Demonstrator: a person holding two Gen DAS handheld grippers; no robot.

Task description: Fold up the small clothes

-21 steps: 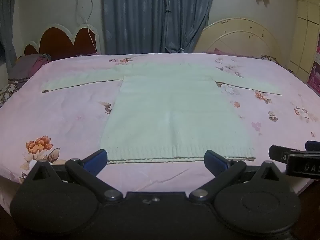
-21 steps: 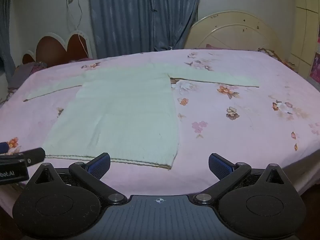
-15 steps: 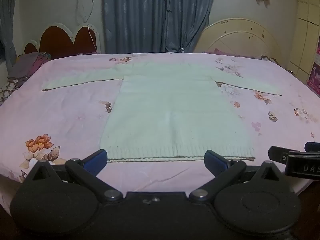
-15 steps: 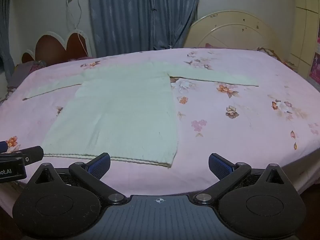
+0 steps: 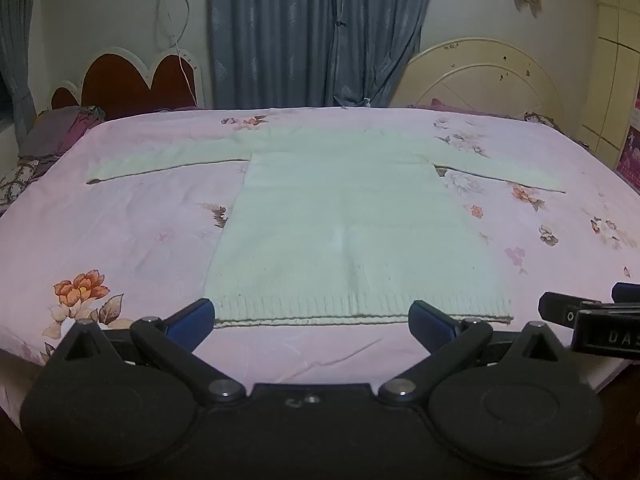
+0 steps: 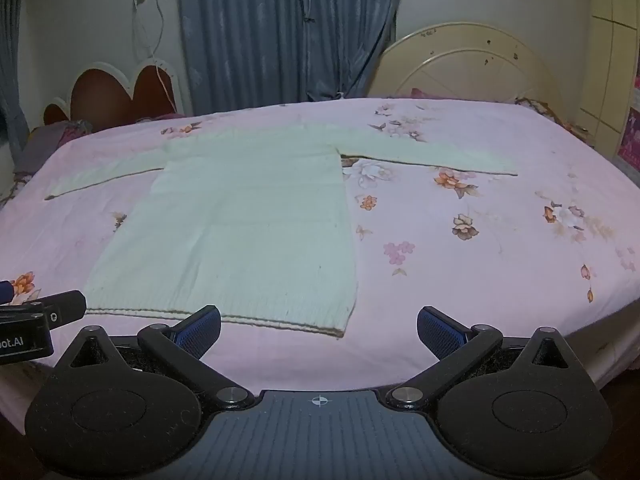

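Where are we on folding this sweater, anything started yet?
Done: the pale green sweater lies flat on the pink floral bedsheet, both sleeves spread out, hem nearest the cameras. In hand: nothing; the left gripper and right gripper are open, short of the hem, touching no cloth. Left: every fold, sleeves and body.

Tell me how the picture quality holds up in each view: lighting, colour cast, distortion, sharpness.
Left wrist view: dim indoor light with a bluish cast; fisheye bends the bed edges and darkens the corners; the sweater is washed out and its knit soft. Right wrist view: same dim, cool light and corner darkening; the curtain bows, and the floral sheet print looks slightly soft.
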